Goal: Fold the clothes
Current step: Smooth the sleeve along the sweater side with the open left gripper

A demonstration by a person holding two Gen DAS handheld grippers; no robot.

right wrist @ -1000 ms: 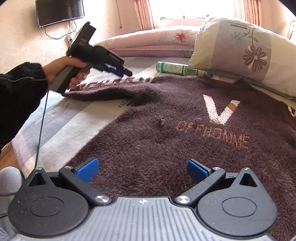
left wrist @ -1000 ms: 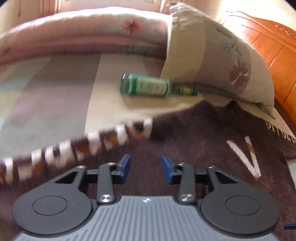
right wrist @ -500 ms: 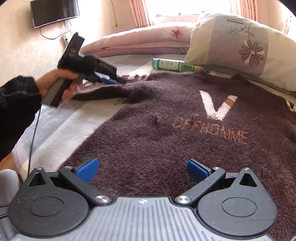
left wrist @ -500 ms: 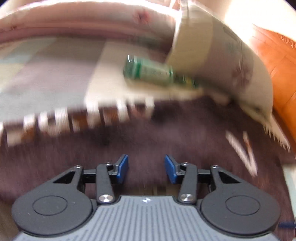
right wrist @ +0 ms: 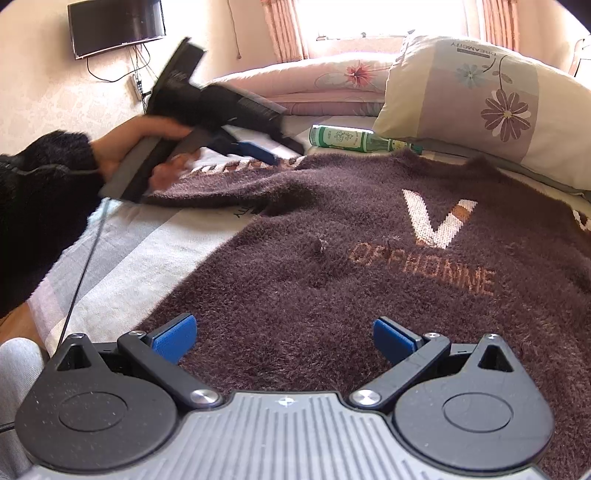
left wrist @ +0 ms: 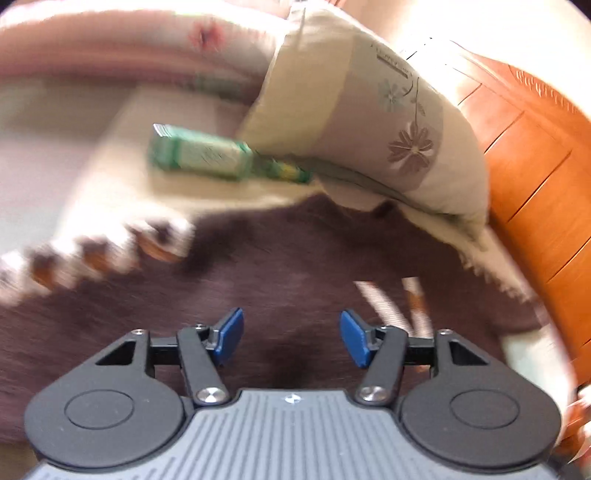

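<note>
One brown sweater (right wrist: 369, 266), spread face-up across the bed (right wrist: 140, 251), "V" motif upward, likely laid flat so as to fold cleanly; one sleeve (right wrist: 221, 184) stretched out toward the far left edge, patterned cuff near the bottle. Two claws in view, each carried by hand. Left claw (left wrist: 291, 336) poised just above the sweater's upper body, blue pads parting at this moment, nothing between them, apparently free of the cloth rather than pinching it; from the right wrist view, left claw (right wrist: 266, 155) angled down over the sleeve, gripped by one hand (right wrist: 147, 155) in a dark fuzzy cuff. Right claw (right wrist: 284, 339) spread wide, empty, low over the sweater's hem, seemingly waiting for a hold there. Counted otherwise: one green bottle (right wrist: 347, 138) lying on its side against one flowered pillow (right wrist: 480, 103), one folded pink quilt (right wrist: 314, 85) behind, one wall television (right wrist: 114, 26), one wooden headboard (left wrist: 535, 177).
</note>
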